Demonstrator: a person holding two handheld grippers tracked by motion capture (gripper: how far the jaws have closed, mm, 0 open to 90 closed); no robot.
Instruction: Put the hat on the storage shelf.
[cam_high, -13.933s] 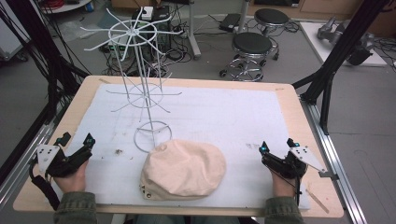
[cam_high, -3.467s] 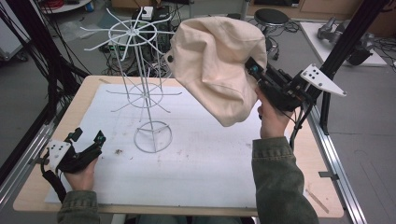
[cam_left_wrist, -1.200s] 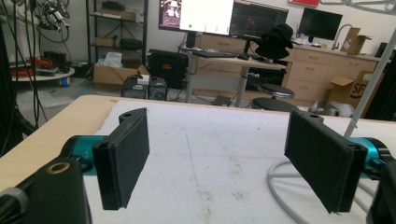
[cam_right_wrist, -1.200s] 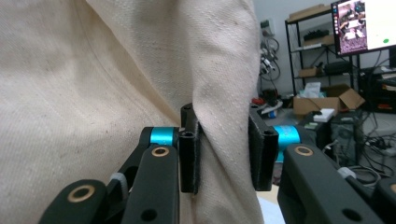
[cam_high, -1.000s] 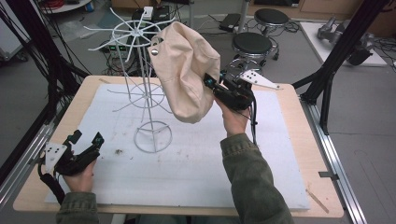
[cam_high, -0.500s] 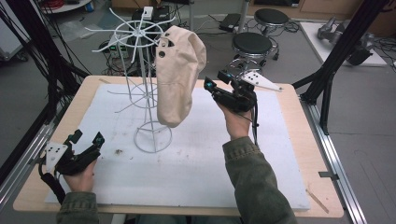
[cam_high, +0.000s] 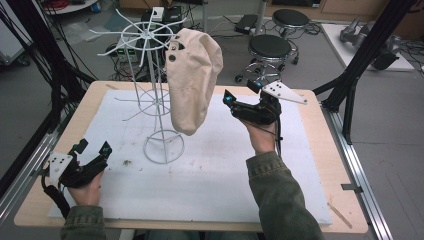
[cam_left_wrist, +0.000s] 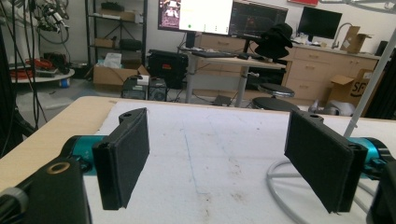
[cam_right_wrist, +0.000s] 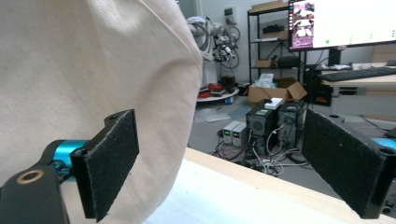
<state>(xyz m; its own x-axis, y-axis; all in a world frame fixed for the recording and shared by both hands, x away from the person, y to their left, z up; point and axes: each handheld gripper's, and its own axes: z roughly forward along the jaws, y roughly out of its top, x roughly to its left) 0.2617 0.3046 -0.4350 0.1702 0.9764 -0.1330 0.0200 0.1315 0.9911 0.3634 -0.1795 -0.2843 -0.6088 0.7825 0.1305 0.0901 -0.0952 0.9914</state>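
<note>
- High view: I judge the hanging step done. The cream hat (cam_high: 192, 80) hangs on the wire rack (cam_high: 150, 90), just ahead-left of my right gripper (cam_high: 227, 102), jaws apart. Next: draw clear.
- Left gripper view: left gripper (cam_left_wrist: 224, 158) spread, empty, the rack's base ring beside it.
- Right gripper view: hat fabric behind the left jaw.

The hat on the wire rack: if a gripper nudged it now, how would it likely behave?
The hat looks like soft cloth, drooping, so it would probably fold and swing. The rack is thin wire on a small ring base, so it might wobble or tip.
</note>
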